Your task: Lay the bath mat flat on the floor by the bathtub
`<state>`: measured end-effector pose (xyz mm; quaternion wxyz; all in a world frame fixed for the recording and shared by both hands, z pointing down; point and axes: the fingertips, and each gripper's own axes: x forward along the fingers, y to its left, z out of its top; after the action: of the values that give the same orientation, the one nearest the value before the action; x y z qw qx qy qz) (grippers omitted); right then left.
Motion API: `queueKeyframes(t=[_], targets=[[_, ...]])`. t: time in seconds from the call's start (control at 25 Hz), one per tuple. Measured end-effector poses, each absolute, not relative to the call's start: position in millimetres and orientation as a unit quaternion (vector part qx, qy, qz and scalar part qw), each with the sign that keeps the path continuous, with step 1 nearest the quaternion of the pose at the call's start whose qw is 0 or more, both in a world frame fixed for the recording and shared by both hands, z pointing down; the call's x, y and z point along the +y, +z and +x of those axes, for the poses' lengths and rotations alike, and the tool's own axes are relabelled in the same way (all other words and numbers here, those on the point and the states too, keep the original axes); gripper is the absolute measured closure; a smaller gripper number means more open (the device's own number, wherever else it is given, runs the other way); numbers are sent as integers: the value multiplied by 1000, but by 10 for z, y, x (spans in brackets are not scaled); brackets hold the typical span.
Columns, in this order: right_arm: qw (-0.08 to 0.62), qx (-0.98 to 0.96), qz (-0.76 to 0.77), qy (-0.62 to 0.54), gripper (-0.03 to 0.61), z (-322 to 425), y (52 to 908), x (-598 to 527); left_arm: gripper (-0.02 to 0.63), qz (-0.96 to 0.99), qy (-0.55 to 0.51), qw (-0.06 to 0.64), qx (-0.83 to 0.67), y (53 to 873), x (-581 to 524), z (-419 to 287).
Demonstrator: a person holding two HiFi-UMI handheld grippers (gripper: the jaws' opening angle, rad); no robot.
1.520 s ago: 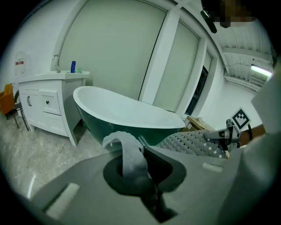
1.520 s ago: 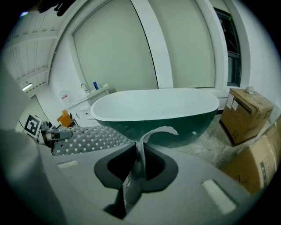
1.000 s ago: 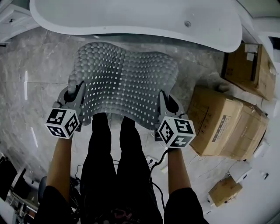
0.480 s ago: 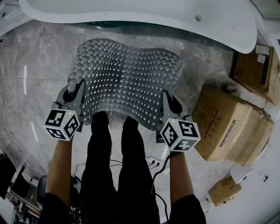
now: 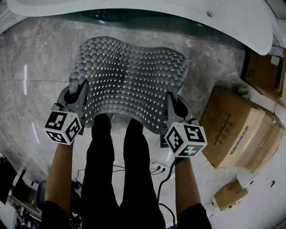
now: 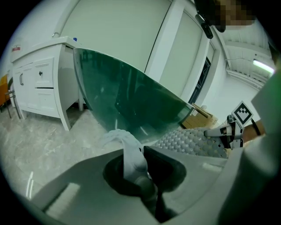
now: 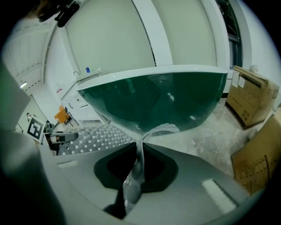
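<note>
Marble floor [image 5: 35, 62] lies bare left of the bath mat [image 5: 129, 74] – cardboard boxes [image 5: 230, 129] crowd its right. Left claw [image 5: 77, 91] and right claw [image 5: 172, 102] each clamp a near corner – far edge near the bathtub [image 5: 134, 11].

The grey left tool [image 5: 79, 91], topped by a black-and-white marker cube [image 5: 62, 126], and the matching right tool [image 5: 172, 102] are held level, well apart, both pointing forward. Each has its jaws pinched together on a near corner of the grey bubbled rubber mat [image 5: 129, 76]. Bare forearms [image 5: 60, 170] flank black-trousered legs [image 5: 114, 170].
</note>
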<state>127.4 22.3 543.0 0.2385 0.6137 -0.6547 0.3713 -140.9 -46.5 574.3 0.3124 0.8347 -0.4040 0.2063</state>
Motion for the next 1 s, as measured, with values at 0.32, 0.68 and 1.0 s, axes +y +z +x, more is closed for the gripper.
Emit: queueKeyframes(t=[0.32, 0.68, 1.0], targets=[[245, -661, 602, 375, 525, 1245, 5468, 262, 594, 836, 223, 304, -398, 5752, -421, -1397], [245, -671, 597, 365, 523, 1267, 5461, 137, 594, 834, 216, 304, -408, 5784, -486, -1417], [239, -680, 590, 364, 523, 1319, 5504, 159, 594, 837, 227, 285, -408, 5800, -442, -1403]])
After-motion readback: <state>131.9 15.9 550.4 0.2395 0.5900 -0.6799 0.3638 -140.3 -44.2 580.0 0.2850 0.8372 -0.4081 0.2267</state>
